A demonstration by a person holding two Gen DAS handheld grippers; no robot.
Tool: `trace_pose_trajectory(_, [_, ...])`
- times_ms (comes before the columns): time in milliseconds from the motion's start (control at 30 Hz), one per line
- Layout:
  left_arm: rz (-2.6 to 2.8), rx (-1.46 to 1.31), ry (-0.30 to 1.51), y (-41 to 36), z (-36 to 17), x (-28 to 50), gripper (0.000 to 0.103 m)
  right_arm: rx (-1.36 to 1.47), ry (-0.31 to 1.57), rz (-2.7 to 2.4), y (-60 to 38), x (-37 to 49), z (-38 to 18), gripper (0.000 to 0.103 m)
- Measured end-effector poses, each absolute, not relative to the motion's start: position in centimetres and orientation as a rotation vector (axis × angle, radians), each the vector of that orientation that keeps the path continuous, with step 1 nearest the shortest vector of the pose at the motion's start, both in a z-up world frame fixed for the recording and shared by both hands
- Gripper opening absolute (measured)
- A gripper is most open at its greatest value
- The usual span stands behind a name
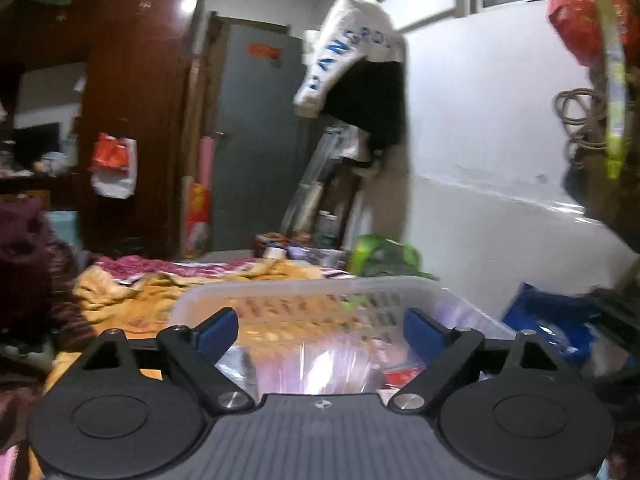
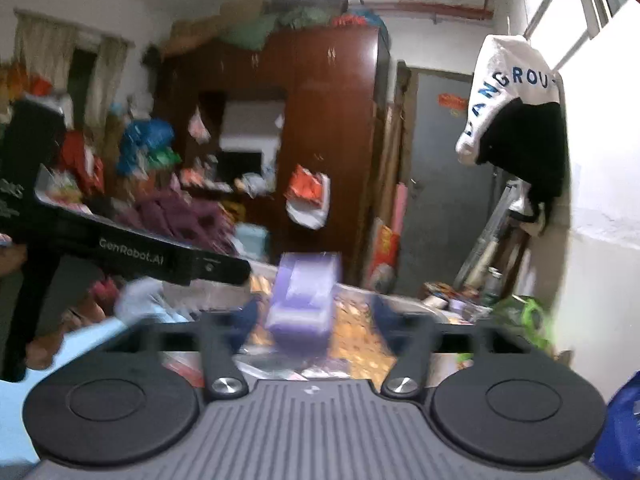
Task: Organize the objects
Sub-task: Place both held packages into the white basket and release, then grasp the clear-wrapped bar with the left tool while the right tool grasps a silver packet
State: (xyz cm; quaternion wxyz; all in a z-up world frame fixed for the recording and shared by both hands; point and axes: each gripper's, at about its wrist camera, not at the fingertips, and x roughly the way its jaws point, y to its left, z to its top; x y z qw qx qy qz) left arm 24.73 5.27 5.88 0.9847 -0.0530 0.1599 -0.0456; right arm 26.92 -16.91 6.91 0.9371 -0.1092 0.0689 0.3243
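Purple, blurred, box-like pack (image 2: 303, 300): sits between the spread jaws of the right hand-held gripper (image 2: 314, 314), apparently touching neither pad; whether it is falling or resting on something below cannot be told through the blur. Translucent white basket (image 1: 304, 292): slotted walls, set on the bed just ahead of the left hand-held gripper (image 1: 320, 326), holding shiny plastic-wrapped packets (image 1: 320, 368) that are too smeared to identify. Left hand-held gripper: jaws spread wide, nothing between the blue pads (image 1: 218, 330), poised over the near rim of the basket; its black body crosses the left of the right wrist view. Yellow patterned bedcover (image 1: 120, 300): crumpled, lying beside and beyond the basket. Blue bag (image 1: 552, 320): just right of the basket, against the white wall. Green bag (image 1: 384, 256): behind the basket, amid clutter at the far end of the bed. Step in hand, by judgement: the purple pack is being let go into the basket. To do it well, hold the right jaws apart until the pack is clear of both pads, keep the release above the basket's open middle and not its rim, and let the pack land flat on the packets so it does not tip out. Keep the left hand-held gripper apart from the right so the two do not knock together.
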Motion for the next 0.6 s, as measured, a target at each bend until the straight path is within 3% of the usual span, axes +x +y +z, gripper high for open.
trace_pose_trajectory(133, [-0.132,-0.106,0.240,5.9,5.8,20.0,0.093,-0.129,0.090,0.727,-19.9,23.7,6.4,0.103])
trace_pose_trajectory(333, [-0.070,-0.089,0.255,7.7,1.6,12.9,0.097,-0.034,0.216,0.666,-24.4,19.7,0.1,0.103])
trace_pose_trajectory(467, [-0.007,-0.134,0.360,10.1,-1.6,12.3,0.097,0.048,0.301,0.641,-25.4,18.4,-3.3,0.103])
trace_pose_trajectory(600, [0.064,-0.191,0.419,12.6,-2.5,13.5,0.094,-0.036,0.309,0.611,-23.9,19.0,-2.9,0.103])
